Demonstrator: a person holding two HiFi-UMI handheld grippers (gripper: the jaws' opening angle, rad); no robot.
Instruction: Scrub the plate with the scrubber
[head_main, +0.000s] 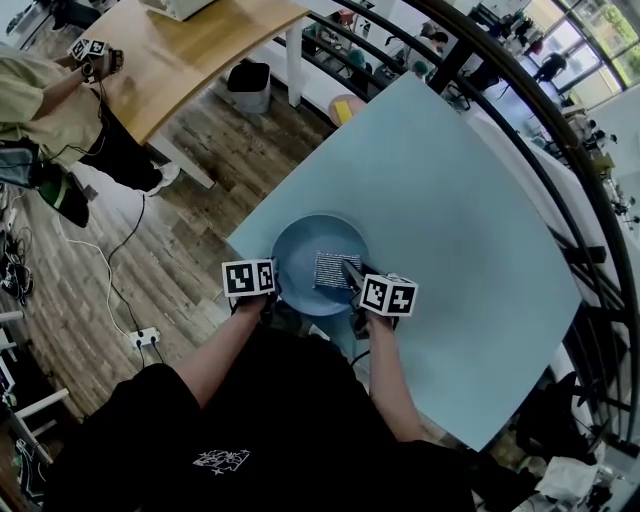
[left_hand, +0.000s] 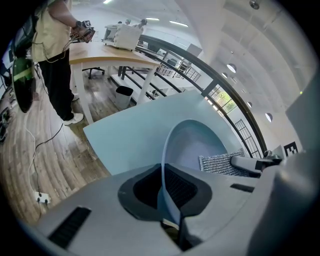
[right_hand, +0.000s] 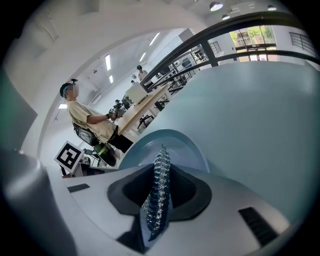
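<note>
Wearer: black short-sleeved shirt (head_main: 290, 420) fills the bottom of the head view; both bare forearms reach forward to the desk's near corner.
Left gripper (left_hand: 167, 194): jaws clenched on the near-left rim of the round pale-blue shallow plate (head_main: 300, 245); the rim stands edge-on between the pads.
Plate position: at the near corner of the light-blue desk (head_main: 440, 190), seemingly flat on it.
Right gripper (right_hand: 157, 202): jaws grasping the square silvery woven-metal scrubber (head_main: 330, 270) by one edge.
Scrubber position: over the plate's floor, right of centre; whether touching or just above, cannot tell.
Done so far: plate steadied; scrubber in the grip and inside the plate.
Scrubbing: judged under way or just starting. No foam, water or dirt shows, so how much of the surface has been covered cannot be read.
Left to do: probably strokes across the plate's left half and around its rim.
Background: second person in a pale shirt (head_main: 40, 110) beside a wooden table (head_main: 190, 60), well apart from the desk.
</note>
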